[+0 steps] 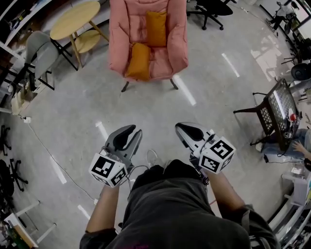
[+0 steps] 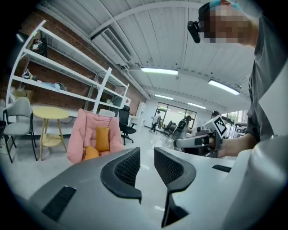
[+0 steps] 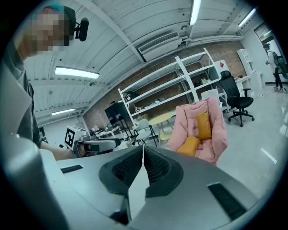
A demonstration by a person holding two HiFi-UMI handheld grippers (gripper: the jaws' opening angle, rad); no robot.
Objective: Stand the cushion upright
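A pink armchair (image 1: pixel 148 39) stands on the floor well ahead of me. One orange cushion (image 1: pixel 156 28) leans upright against its back. A second orange cushion (image 1: pixel 139 61) lies slumped at the seat's front left. Both also show in the left gripper view, upright cushion (image 2: pixel 102 138) and slumped cushion (image 2: pixel 91 153), and in the right gripper view, upright (image 3: pixel 204 126) and slumped (image 3: pixel 189 145). My left gripper (image 1: pixel 133 132) is held low near my body, far from the chair; its jaws stand apart (image 2: pixel 147 155) with nothing between them. My right gripper (image 1: pixel 182 129) is beside it, tips together (image 3: pixel 143 150) and empty.
A round wooden table (image 1: pixel 75 19) and a grey chair (image 1: pixel 41 51) stand left of the armchair. Black office chairs (image 1: pixel 209 9) are behind it. A black mesh rack (image 1: pixel 277 112) is at the right. A white cable (image 1: pixel 48 151) runs over the floor at my left.
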